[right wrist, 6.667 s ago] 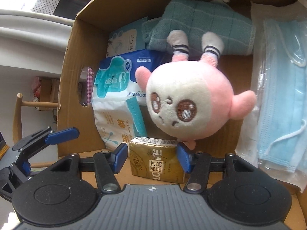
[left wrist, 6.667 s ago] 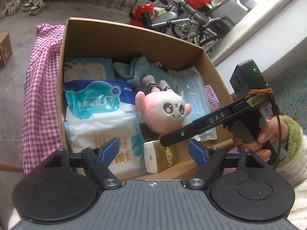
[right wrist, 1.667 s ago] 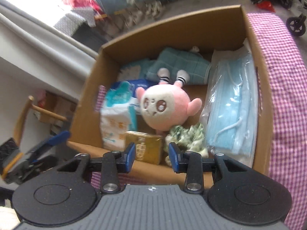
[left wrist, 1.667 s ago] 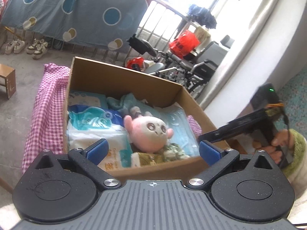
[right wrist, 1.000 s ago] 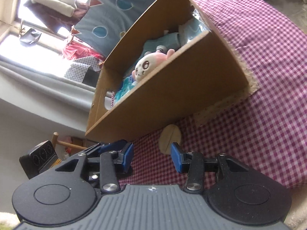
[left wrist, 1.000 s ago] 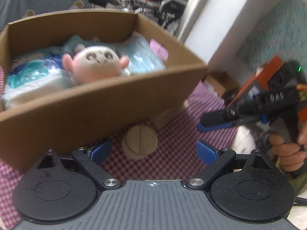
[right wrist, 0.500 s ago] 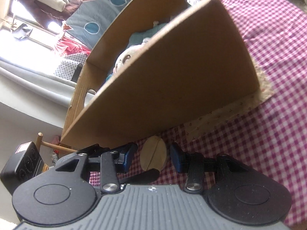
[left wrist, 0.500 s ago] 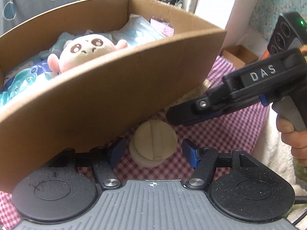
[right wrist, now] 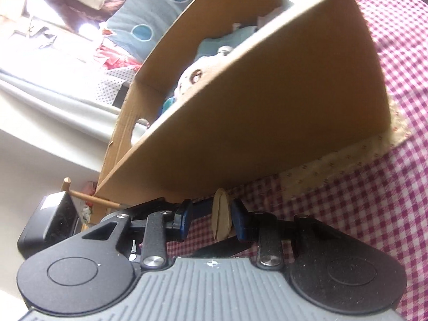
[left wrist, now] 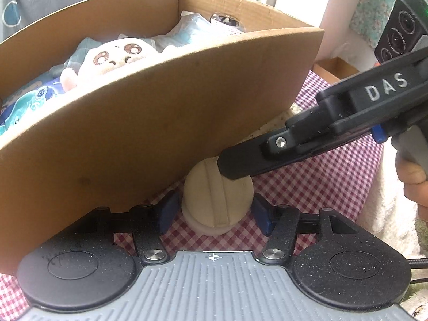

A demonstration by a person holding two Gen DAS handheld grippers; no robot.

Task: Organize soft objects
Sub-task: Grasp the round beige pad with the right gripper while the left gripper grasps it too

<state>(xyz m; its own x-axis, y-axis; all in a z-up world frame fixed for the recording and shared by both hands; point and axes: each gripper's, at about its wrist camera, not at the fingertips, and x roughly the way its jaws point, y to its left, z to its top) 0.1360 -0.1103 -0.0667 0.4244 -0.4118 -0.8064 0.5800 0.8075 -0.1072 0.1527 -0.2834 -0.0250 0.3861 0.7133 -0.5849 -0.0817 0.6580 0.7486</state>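
**Two grippers closing around one cream puff beside the box**

Two handheld grippers meet at a round cream-coloured powder puff [left wrist: 218, 200] with a stitched band across its face, which lies on the red-and-white checked tablecloth [left wrist: 321, 182] just beside the near wall of the brown cardboard box [left wrist: 160, 123].

The left gripper [left wrist: 214, 212] points steeply down toward the foot of the box. Its blue-padded jaws are closing with the puff between them; a thin strip of cloth shows on each side, so the pads do not yet press on it.

The right gripper [right wrist: 211, 219] comes in from the side away from the box at a shallower downward slant, its black finger lying over the puff's upper edge in the left wrist view. A person's hand [left wrist: 413, 179] wraps its grey handle. In its own view the puff stands edge-on between the blue pads; the right pad looks to be touching it, the left pad stands clear, and the jaws are closing.

Inside the box, above the near wall, a pink-and-white plush toy [left wrist: 115, 56] with round brown eyes shows, with a blue-and-white soft packet [left wrist: 29, 99] beside it.
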